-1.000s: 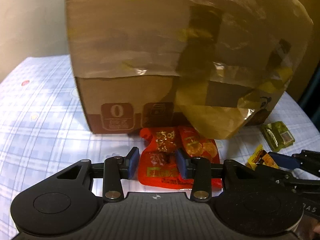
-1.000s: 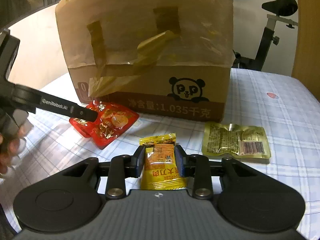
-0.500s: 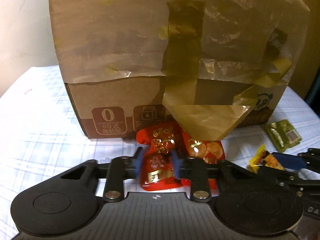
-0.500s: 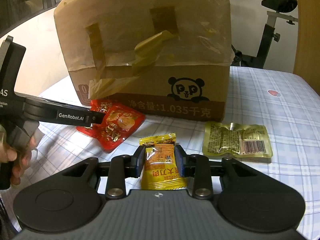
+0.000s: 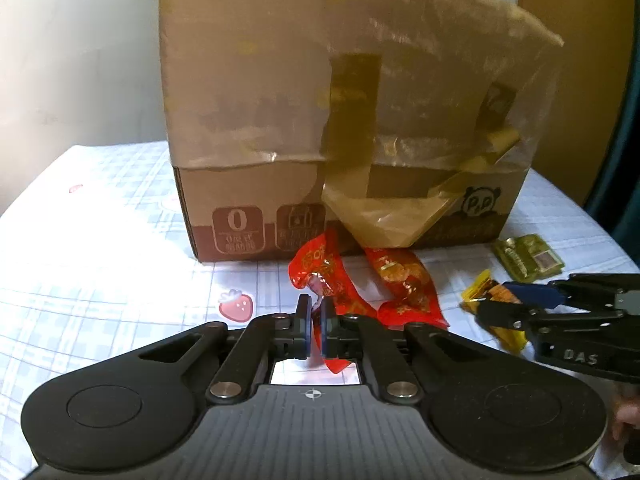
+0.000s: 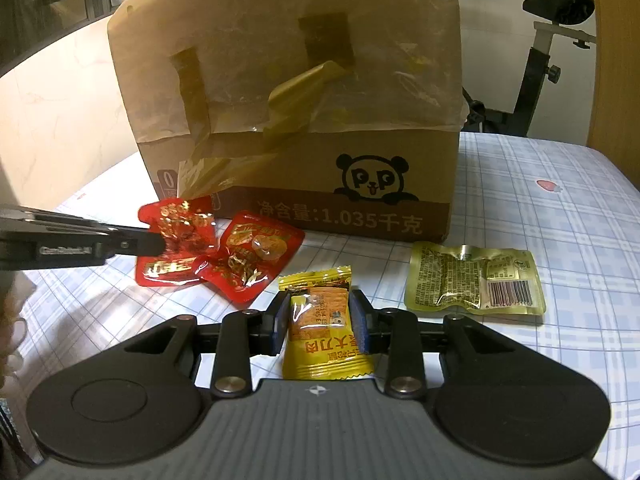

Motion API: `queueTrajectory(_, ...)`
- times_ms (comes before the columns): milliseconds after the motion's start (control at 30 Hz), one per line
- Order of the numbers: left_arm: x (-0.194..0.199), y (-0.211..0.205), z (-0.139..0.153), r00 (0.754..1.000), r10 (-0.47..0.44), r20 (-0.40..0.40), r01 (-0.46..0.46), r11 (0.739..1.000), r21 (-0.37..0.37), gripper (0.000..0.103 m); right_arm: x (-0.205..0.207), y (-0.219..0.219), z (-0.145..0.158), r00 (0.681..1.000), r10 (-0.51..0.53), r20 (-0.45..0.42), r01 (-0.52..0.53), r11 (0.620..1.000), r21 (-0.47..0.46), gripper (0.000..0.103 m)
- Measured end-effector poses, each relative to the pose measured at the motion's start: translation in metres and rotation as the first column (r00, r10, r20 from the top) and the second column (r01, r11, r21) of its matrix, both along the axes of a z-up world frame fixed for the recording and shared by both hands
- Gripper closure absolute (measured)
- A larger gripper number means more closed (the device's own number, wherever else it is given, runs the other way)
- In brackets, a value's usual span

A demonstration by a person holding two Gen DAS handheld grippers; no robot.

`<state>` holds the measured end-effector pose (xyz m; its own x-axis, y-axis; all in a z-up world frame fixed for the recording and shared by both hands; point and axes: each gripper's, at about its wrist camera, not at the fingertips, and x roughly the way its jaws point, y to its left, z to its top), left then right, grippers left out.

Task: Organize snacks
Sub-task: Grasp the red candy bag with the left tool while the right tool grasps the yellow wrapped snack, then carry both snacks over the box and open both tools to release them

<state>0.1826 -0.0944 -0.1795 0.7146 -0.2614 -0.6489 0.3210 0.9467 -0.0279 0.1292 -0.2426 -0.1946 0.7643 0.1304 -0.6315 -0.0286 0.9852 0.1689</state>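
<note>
My left gripper [image 5: 316, 314] is shut on a red snack packet [image 5: 320, 270] and holds it lifted off the table; it also shows in the right wrist view [image 6: 176, 240]. A second red packet [image 5: 404, 284] lies beside it on the cloth [image 6: 256, 256]. My right gripper [image 6: 320, 316] has its pads on both sides of a yellow snack packet [image 6: 324, 332], which lies on the table. A green-gold packet [image 6: 472, 282] lies to its right. A tall taped cardboard box [image 6: 304, 120] stands behind all the snacks.
The table has a blue checked cloth [image 5: 100, 248] with strawberry prints. An exercise bike [image 6: 548, 52] stands behind the table at the right. A pale wall [image 5: 80, 60] is at the far left.
My left gripper has closed on the red packet and raised it off the table, pulling it away from the second red packet. My right gripper has stayed around the yellow packet.
</note>
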Motion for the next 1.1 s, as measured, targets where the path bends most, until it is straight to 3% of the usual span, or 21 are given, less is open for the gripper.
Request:
queueTrajectory(800, -0.038, 0.040, 0.051, 0.994, 0.044, 0.097, -0.035, 0.995, -0.089, 0.098, -0.002, 0.006, 0.004, 0.999, 0.038, 0.001, -0.038, 0.999, -0.011, 0.069)
queueTrajectory(1100, -0.054, 0.060, 0.088, 0.980, 0.063, 0.187, -0.037, 0.989, -0.140, 0.098, -0.021, 0.003, 0.052, 0.991, 0.019, 0.130, -0.021, 1.000, 0.013, 0.069)
